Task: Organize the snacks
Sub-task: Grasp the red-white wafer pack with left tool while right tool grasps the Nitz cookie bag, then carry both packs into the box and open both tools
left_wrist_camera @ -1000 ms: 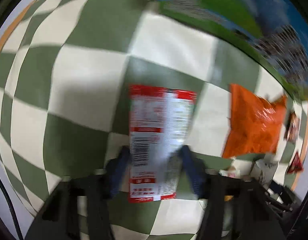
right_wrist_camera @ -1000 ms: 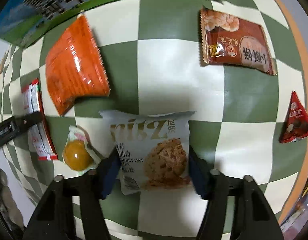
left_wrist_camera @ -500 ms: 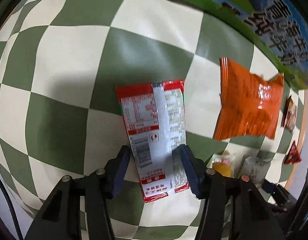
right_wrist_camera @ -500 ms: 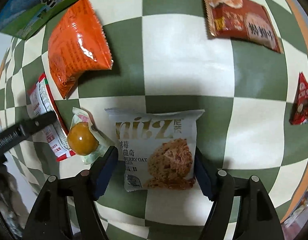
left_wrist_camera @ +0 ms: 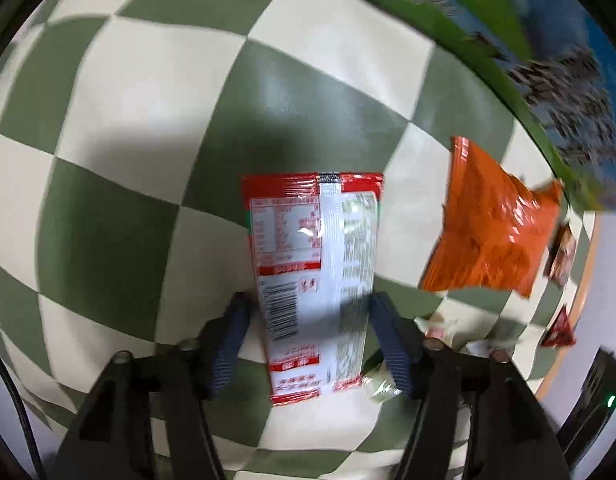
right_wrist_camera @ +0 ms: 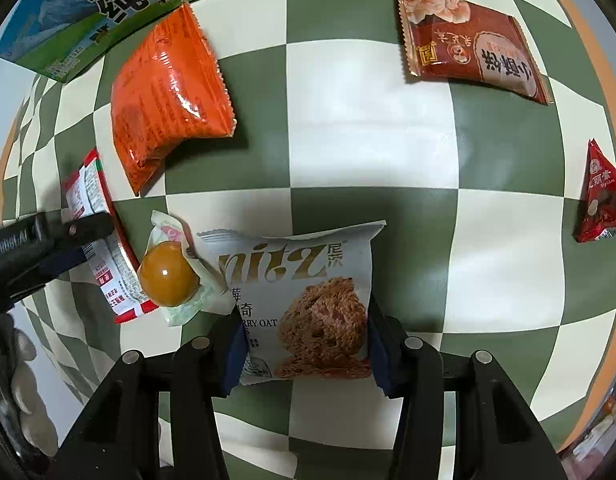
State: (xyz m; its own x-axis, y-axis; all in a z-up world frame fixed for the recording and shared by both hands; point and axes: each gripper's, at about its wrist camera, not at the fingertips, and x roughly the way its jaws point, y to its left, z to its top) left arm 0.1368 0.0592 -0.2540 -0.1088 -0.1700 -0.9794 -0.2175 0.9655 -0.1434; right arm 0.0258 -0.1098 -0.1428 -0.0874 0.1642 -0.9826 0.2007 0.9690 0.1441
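Since a second ago, the left gripper [left_wrist_camera: 309,334] has loosened: its jaws are opening around the red-and-white packet [left_wrist_camera: 313,280], which lies flat on the checkered cloth [left_wrist_camera: 148,92]. Right of that packet, the right gripper [right_wrist_camera: 302,350] is closing, pads against the oat cookie bag [right_wrist_camera: 304,300]. An orange bag [right_wrist_camera: 168,96] lies beyond the packet.
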